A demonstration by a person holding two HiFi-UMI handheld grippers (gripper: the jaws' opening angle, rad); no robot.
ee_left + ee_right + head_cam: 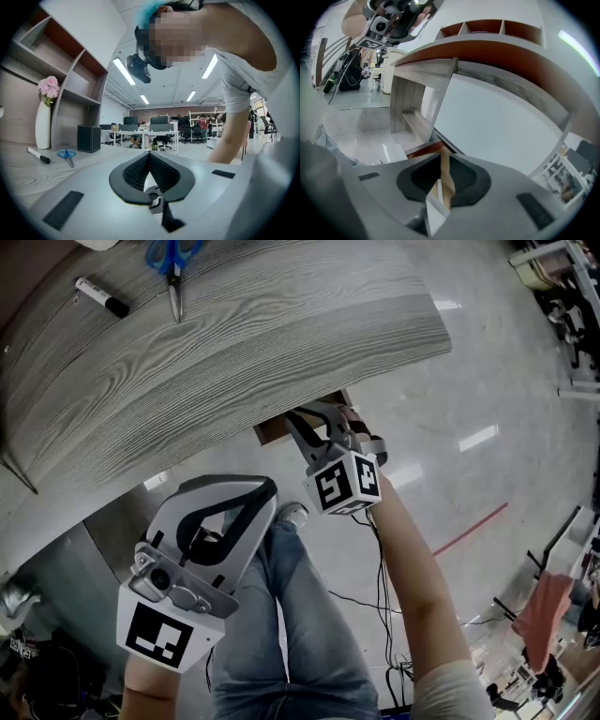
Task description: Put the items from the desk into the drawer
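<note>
The right tongs were clenched on the drawer front under the worktop edge. The left tongs, clenched empty, hung lower. Scissors and marker lay at 11 o'clock from both.

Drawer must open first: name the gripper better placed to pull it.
Right gripper: its jaws clamp the brown wooden drawer front under the grey desk. Left gripper hangs clear, shut, empty.

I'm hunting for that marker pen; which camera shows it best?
The head view: the marker lies whole on the desk, seen from above. The left gripper view shows it small, at a low angle. The right gripper view misses it.
</note>
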